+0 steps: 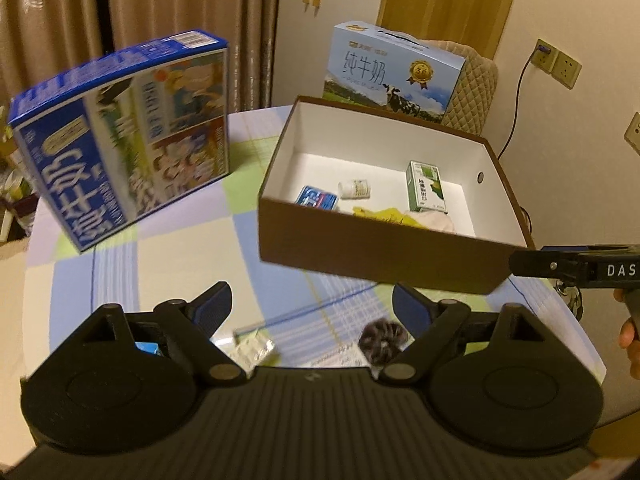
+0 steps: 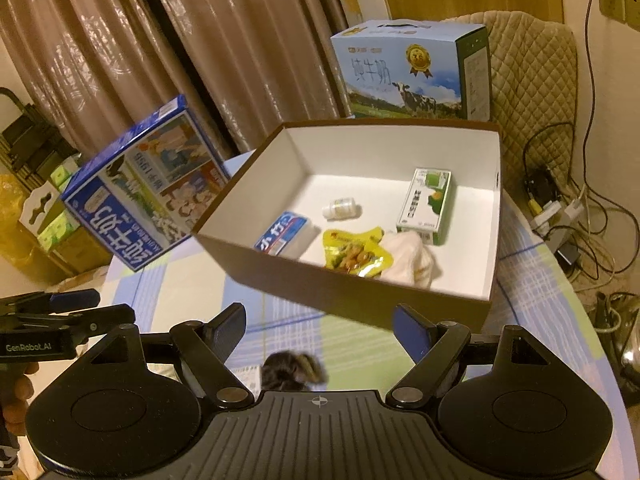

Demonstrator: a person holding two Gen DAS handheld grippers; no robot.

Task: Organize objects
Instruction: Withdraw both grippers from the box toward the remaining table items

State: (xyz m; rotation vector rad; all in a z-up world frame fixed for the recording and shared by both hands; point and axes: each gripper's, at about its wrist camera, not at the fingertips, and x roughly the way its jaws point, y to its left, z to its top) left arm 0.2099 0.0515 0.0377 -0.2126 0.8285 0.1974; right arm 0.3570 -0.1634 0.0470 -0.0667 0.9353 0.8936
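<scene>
- The dark fuzzy hair tie (image 2: 294,370) lies on the tabletop (image 1: 180,248), right under the right tongs (image 2: 318,330).
- Both the right tongs and the left tongs (image 1: 310,306) are spread wide and hold nothing.
- Go straight down, pinch the hair tie softly in the middle, then lift it over the wall of the brown box (image 2: 360,300).
- A small packet (image 1: 254,350) waits beside it.

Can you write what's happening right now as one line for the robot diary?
left gripper: open, empty | right gripper: open, empty | brown cardboard box: five items inside | dark furry scrunchie: on table, below right jaws
</scene>
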